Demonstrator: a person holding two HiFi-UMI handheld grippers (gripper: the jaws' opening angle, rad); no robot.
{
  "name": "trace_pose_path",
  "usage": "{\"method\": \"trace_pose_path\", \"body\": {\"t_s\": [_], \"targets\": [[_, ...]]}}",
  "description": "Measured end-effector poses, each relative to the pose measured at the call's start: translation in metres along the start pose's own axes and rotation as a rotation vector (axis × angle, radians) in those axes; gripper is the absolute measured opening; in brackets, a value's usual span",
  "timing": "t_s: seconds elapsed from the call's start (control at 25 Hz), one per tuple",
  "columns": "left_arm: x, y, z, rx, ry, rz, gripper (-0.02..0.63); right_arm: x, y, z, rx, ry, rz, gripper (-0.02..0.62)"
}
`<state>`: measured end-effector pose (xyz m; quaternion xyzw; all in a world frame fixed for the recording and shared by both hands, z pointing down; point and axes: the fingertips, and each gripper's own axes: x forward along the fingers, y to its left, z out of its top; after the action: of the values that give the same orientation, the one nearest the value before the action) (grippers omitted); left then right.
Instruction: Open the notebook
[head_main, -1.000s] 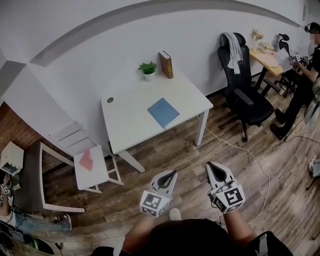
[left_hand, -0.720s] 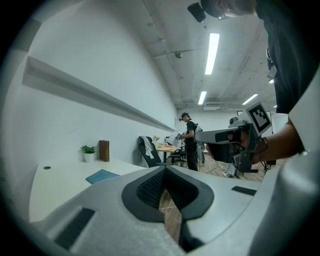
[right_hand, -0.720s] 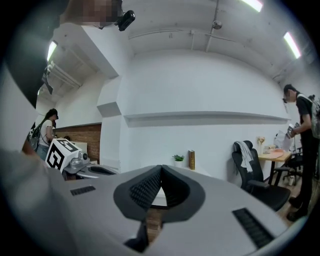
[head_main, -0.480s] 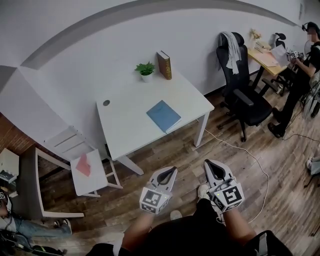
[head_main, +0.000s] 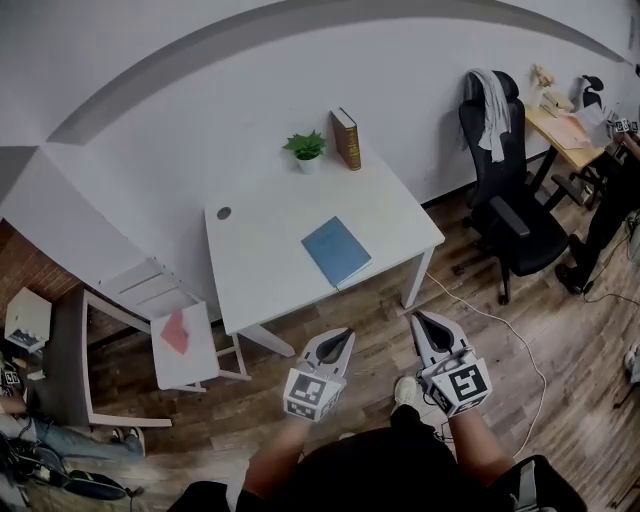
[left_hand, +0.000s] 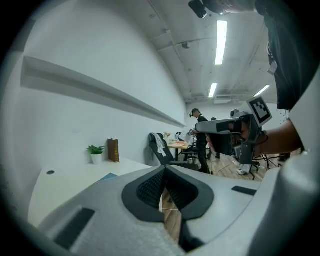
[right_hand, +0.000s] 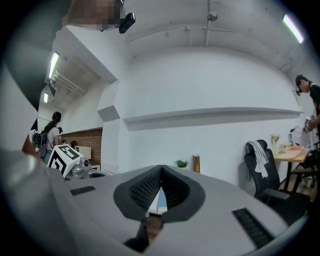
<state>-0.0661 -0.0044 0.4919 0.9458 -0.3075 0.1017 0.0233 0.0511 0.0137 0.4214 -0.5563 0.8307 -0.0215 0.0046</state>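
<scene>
Grey left tool (head_main: 346, 338), right tool (head_main: 420, 319), black-and-white marker cubes (head_main: 312, 393)

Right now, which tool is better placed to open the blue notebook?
Probably the left tool: it points almost straight at the closed notebook, while the right tool sits off to its side. Both are shut, short of the table.
</scene>
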Motion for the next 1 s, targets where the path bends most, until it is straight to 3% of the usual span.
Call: {"method": "trace_pose_path", "body": {"t_s": [0.4,0.72,1.0], "targets": [[0.086,0.029,0.014,-0.002,0.049,0.115,0.005,0.061,-0.089,-0.001,0.017,0.028,0.141,0.002],[0.129,0.040,0.011,-0.029,0.093,0.181,0.005,0.093,-0.125,-0.017,0.022,0.094,0.278,0.002],[0.139,0.063,-0.015,-0.060,0.153,0.200,0.005,0.113,-0.144,-0.035,0.030,0.118,0.286,0.002]]}}
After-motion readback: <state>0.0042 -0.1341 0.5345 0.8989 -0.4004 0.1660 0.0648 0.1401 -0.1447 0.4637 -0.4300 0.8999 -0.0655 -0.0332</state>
